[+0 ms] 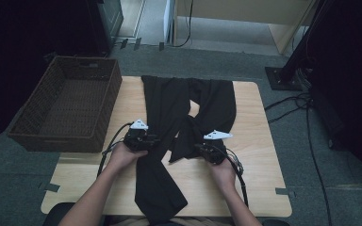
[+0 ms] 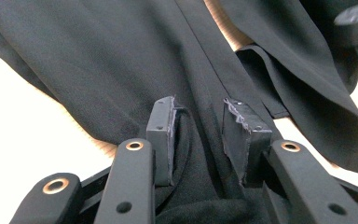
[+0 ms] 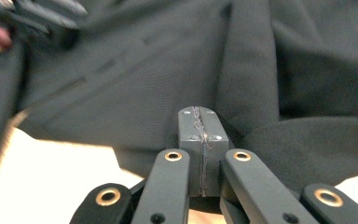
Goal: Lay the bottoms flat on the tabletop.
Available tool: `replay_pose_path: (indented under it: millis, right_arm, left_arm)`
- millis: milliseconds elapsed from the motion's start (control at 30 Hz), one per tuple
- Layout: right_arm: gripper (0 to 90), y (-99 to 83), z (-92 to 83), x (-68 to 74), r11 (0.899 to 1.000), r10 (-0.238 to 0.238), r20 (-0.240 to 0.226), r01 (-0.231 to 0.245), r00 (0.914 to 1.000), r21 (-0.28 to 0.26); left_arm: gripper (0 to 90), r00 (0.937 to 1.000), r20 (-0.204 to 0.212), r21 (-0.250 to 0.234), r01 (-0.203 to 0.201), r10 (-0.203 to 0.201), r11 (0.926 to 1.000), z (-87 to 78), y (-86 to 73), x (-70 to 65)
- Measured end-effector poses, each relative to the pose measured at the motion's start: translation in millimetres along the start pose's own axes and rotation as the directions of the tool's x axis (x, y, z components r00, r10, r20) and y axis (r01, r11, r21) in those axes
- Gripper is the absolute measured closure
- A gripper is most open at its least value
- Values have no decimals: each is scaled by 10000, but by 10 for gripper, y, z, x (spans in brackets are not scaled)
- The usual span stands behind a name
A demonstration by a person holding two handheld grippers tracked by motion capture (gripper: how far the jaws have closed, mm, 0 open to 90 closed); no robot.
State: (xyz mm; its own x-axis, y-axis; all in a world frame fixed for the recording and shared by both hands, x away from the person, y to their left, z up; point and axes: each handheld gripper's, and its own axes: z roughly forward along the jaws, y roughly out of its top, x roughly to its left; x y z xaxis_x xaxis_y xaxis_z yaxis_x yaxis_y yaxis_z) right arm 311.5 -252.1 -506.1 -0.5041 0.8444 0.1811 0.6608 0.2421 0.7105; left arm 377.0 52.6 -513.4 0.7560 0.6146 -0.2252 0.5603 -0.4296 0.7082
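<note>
Two grippers, one pair of black trousers (image 1: 169, 122) — that is what I have on the wooden table (image 1: 259, 179) from the high view. The garment lies along the middle of the table, waist toward me and hanging a little over the near edge, one leg straight, the other doubled back so its hem lies just in front of my right gripper (image 1: 207, 151). My left gripper (image 1: 147, 140) sits on the straight leg. A woven basket (image 1: 42, 127) stands at the table's left edge, apart from the cloth.

From the left gripper view, my left gripper (image 2: 205, 135) has its jaws partly spread, with a ridge of the trousers (image 2: 121, 60) bunched between the pads (image 2: 161, 135); I cannot tell whether they truly pinch it.

From the right gripper view, my right gripper (image 3: 200, 140) has its jaws pressed together, a thin line of fabric edge or loose threads showing in the seam between the pads; the trousers (image 3: 135, 88) spread out beyond them.

My judgement: this cloth is light, limp and rather slick, so it will slump and slide wherever it is unsupported. I would take it by a hem, seam or waistband — thicker, firmer edges — rather than mid-panel.
</note>
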Motion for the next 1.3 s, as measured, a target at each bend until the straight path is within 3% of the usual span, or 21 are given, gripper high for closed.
replay_pose_path:
  millis: [233,400,533,600,767,967,1133,1233,1300]
  right_arm:
    - [898,-172,-60,-17,9999,-40,201,38,9998,109]
    - [868,-295,-215,-41,9997,-21,246,15,9997,242]
    - [826,-397,-377,-67,9988,20,671,-53,9977,492]
    - [785,-420,-435,-71,9991,210,476,-227,9986,363]
    - [708,-390,-514,124,9991,10,34,-9,10000,-417]
    - [555,-393,-329,391,9988,14,-596,-43,9982,-486]
    - [634,-454,-193,460,9984,-470,-63,467,9989,-318]
    - [793,-491,-208,441,9951,-861,412,880,9954,-459]
    - [880,-508,-236,403,9952,-861,576,886,9946,-424]
  left_arm:
    - [650,10000,14,16,-18,18,10000,0,3,3]
    - [649,10000,0,-1,-4,4,10000,2,3,-1]
    - [649,10000,-28,28,-34,34,10000,1,4,-4]
    - [649,10000,-21,13,-30,30,10000,2,4,-3]
    - [649,10000,-25,9,-27,27,10000,3,3,-4]
    - [648,10000,-40,18,-13,14,10000,2,3,-7]
    - [648,10000,-43,10,-17,17,10000,2,2,-9]
    - [648,10000,-42,17,-25,25,10000,1,2,-8]
    - [648,10000,-54,23,-44,44,10000,1,3,-8]
